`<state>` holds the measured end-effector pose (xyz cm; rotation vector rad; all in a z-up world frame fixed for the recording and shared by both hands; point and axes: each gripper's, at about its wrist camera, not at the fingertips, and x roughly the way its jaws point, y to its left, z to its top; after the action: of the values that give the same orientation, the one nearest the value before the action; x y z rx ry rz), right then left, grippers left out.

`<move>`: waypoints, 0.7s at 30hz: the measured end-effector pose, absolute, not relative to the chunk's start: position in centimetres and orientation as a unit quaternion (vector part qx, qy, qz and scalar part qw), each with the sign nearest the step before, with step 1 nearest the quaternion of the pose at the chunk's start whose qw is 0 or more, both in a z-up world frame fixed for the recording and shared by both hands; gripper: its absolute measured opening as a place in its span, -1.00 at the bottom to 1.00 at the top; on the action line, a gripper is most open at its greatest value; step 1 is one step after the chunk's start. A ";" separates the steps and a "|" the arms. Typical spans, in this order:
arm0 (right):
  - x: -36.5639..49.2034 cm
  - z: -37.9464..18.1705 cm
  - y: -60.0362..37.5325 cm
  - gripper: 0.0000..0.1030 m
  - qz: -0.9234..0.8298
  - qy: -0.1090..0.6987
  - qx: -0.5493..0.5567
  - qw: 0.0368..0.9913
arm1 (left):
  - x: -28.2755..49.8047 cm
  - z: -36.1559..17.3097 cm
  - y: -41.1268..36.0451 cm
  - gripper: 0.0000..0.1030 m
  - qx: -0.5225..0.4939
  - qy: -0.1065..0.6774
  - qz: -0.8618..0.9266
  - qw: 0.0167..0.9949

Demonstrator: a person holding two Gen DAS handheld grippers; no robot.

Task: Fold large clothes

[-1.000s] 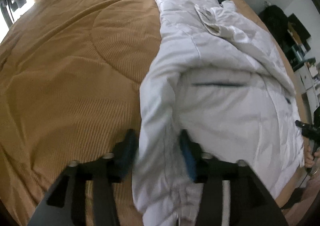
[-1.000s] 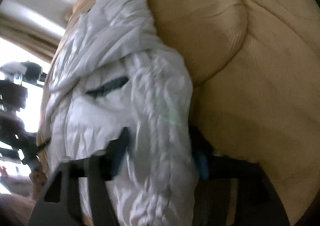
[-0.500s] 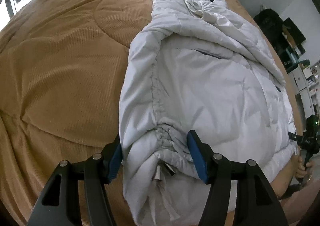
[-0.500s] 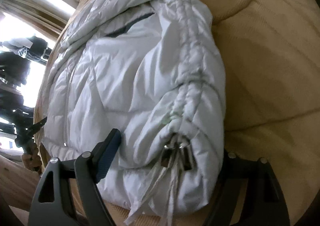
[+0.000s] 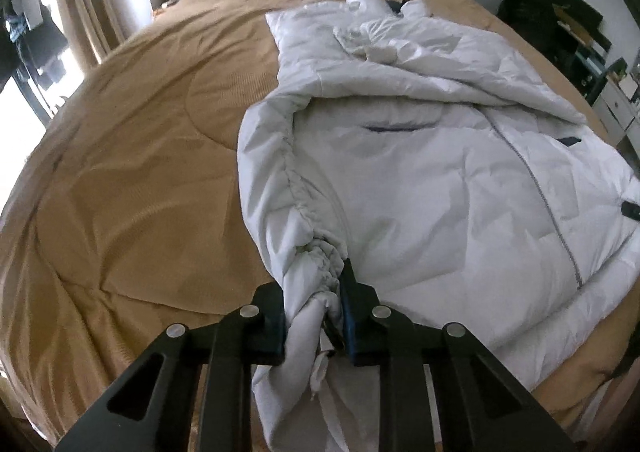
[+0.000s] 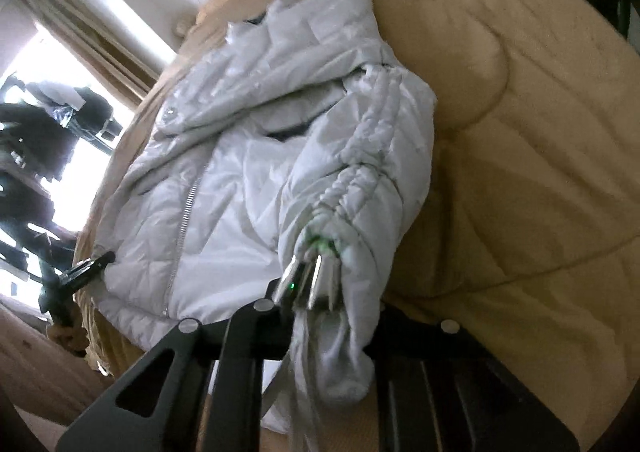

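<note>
**Both corners of the white jacket pinched**

Between the left tongs (image 5: 314, 318): a gathered, elasticated corner of the white puffer jacket (image 5: 420, 179), pinched tight after a closing of the jaws just now, blue pads pressed against the bunched fabric on either side. Below the pads, loose white cloth and a short drawstring end hanging down. Between the right tongs (image 6: 332, 316): the other gathered corner, likewise clamped after a just-finished closing, with two metal-tipped drawstring ends (image 6: 306, 282) sticking out towards the camera and a fold of fabric draped over the right-hand finger, which was mostly hidden.

Outward from the left tongs: ruched side seam running up and away, then the jacket front spread flat, with a grey zip (image 5: 548, 207) running lengthwise and a dark pocket slit (image 5: 400, 127) across the chest. Further off, crumpled sleeves and collar heaped at the far end. Whole garment lying on the right half of a bed, on a tan quilted bedspread (image 5: 132, 179), left half bare.

Outward from the right tongs: same ruched seam, zip and a snap near the collar, tan bedspread beyond to the right. At far left in that view, the left tongs small and dark at the jacket's other corner, with part of a hand under it. Beyond the bed: curtains (image 5: 86, 7) by a bright window, dark furniture (image 5: 560, 27) along the right wall.
</note>
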<state>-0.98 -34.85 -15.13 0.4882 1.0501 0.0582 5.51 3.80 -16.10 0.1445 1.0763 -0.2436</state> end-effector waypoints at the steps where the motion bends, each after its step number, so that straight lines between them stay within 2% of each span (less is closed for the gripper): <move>1: -1.3 -14.8 -34.8 -0.75 0.028 0.493 0.228 0.839 | 5.3 -15.9 3.9 -0.62 0.071 0.508 -0.117 0.851; 11: -4.5 -13.9 -33.9 -0.76 0.047 0.500 0.204 0.840 | 2.8 -15.6 6.0 -0.61 0.061 0.505 -0.139 0.850; 16: -3.6 -14.0 -34.8 -0.76 0.049 0.503 0.204 0.838 | 4.9 -16.9 5.4 -0.60 0.051 0.524 -0.141 0.839; 21: -1.5 -12.1 -35.8 -0.76 0.058 0.482 0.224 0.845 | 6.6 -14.7 5.8 -0.60 0.013 0.513 -0.153 0.844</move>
<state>-1.52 -35.81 -12.14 0.4720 1.0172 0.1231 6.61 5.84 -14.69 0.0281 1.0831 -0.3233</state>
